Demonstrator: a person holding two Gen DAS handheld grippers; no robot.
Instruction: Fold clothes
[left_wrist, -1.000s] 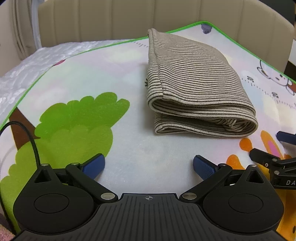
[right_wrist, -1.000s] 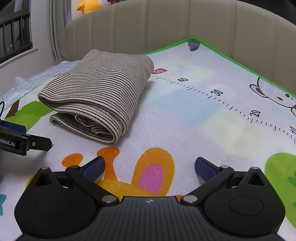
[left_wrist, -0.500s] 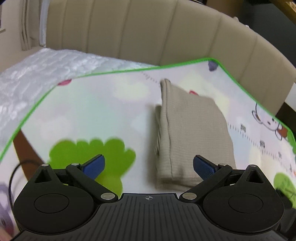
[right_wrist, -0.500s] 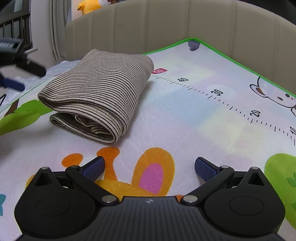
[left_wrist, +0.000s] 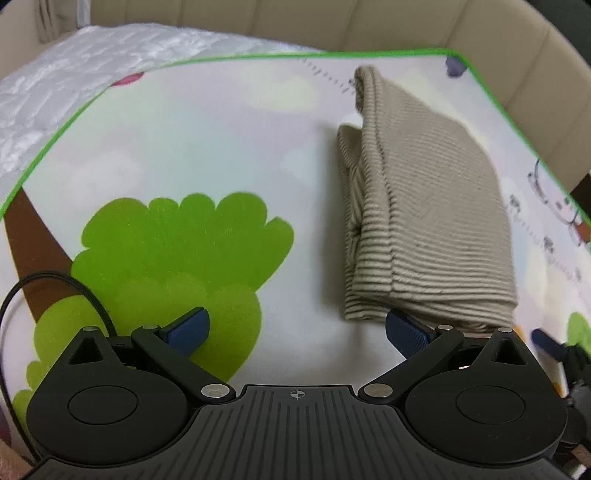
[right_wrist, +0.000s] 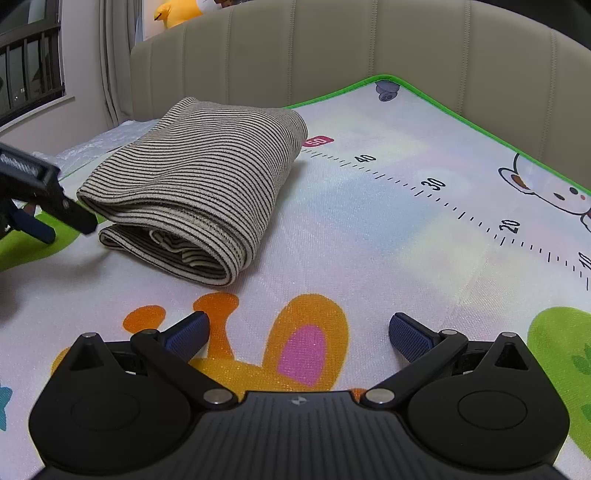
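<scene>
Striped garment (right_wrist: 207, 184) lies folded on play mat (right_wrist: 388, 229); your left claw (left_wrist: 297, 328) and right claw (right_wrist: 299, 332) both gape wide, empty, near garment; folding looks done; next, tidy bundle or withdraw.

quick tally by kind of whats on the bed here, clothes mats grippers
folded striped garment: 1
printed play mat: 1
white quilted cover: 1
grippers: 2, left gripper and right gripper, both open and holding nothing
total: 5
</scene>
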